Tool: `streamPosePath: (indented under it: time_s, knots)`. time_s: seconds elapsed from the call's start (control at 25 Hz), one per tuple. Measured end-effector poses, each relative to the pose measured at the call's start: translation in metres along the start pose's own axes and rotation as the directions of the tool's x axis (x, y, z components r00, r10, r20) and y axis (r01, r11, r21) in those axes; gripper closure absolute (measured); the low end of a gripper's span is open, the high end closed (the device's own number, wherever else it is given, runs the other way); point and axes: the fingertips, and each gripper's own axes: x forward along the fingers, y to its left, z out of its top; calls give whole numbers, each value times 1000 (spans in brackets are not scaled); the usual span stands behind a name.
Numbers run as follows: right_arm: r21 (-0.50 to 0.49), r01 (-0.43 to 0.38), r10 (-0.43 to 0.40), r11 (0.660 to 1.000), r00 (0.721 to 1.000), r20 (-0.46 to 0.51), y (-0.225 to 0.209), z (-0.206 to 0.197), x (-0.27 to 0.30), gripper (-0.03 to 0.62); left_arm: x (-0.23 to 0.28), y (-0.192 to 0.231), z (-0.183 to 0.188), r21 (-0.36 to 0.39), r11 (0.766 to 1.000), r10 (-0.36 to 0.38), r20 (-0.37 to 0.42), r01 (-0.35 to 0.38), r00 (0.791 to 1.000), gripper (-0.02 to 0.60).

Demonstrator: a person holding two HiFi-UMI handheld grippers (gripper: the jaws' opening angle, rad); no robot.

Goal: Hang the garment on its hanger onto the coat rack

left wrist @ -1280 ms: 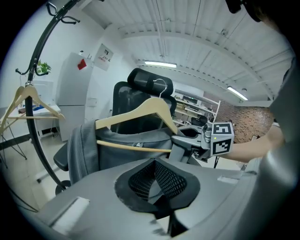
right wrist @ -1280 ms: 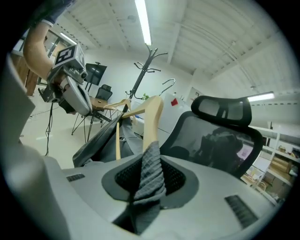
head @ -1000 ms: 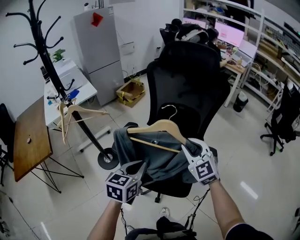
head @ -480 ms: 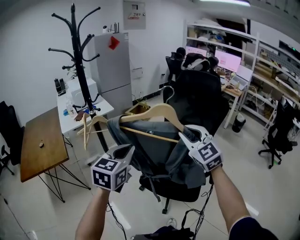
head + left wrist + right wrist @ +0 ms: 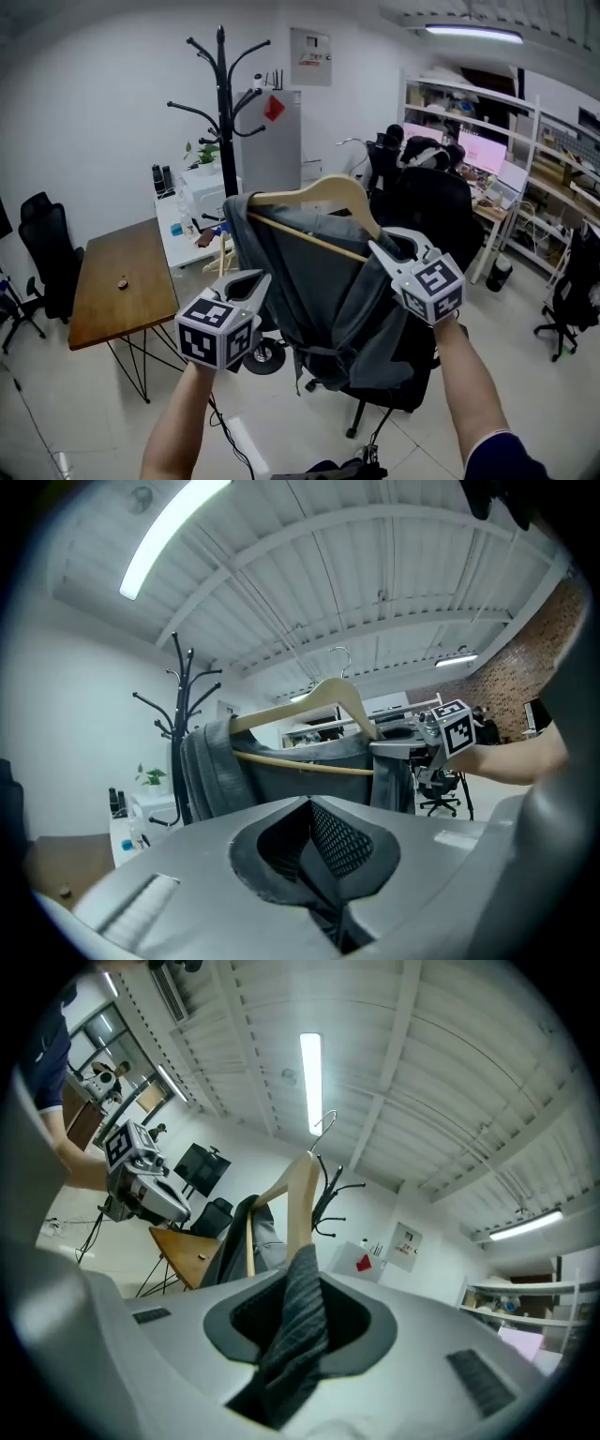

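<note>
Cloth fills the right gripper (image 5: 392, 251) — its jaws are clamped on a fold of the grey garment (image 5: 323, 281) where it drapes over one end of the wooden hanger (image 5: 314, 194), and the hanger's arm rises straight out of that grip. Garment and hanger are up in the air in front of the person. The crossbar slants down toward the right gripper, and the cloth hangs in loose folds below. The hanger's metal hook (image 5: 339, 660) points up and touches nothing. The black rack (image 5: 225, 112) stands behind, left of the hanger and apart from it. The left gripper (image 5: 246, 283) is low beside the garment's left edge — its jaws seem to meet with nothing between them, though the dark cavity makes the seam hard to read. A chair (image 5: 441, 211) stands behind the garment, a wooden table (image 5: 112, 286) to the left.
</note>
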Motion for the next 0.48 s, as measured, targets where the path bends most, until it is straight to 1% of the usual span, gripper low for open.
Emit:
streamPosePath:
  time_s: [0.12,0.24,0.36,0.48]
  knots:
    - [12,-24,23,1000,998,61,20,32,6,485,-27,14,6,14,999,34,10,-35,999,575]
    - [11,-55,54,998,994,98,37,54,21,485,-51,33,16,35,995,93,28,-94,995,575]
    - [5,-89,88,996,990,107,52,63,37,485,-72,44,24,36,991,130,48,-132,990,575]
    - [21,-111,108,994,988,112,64,63,52,485,-92,54,23,56,985,164,39,-166,986,575]
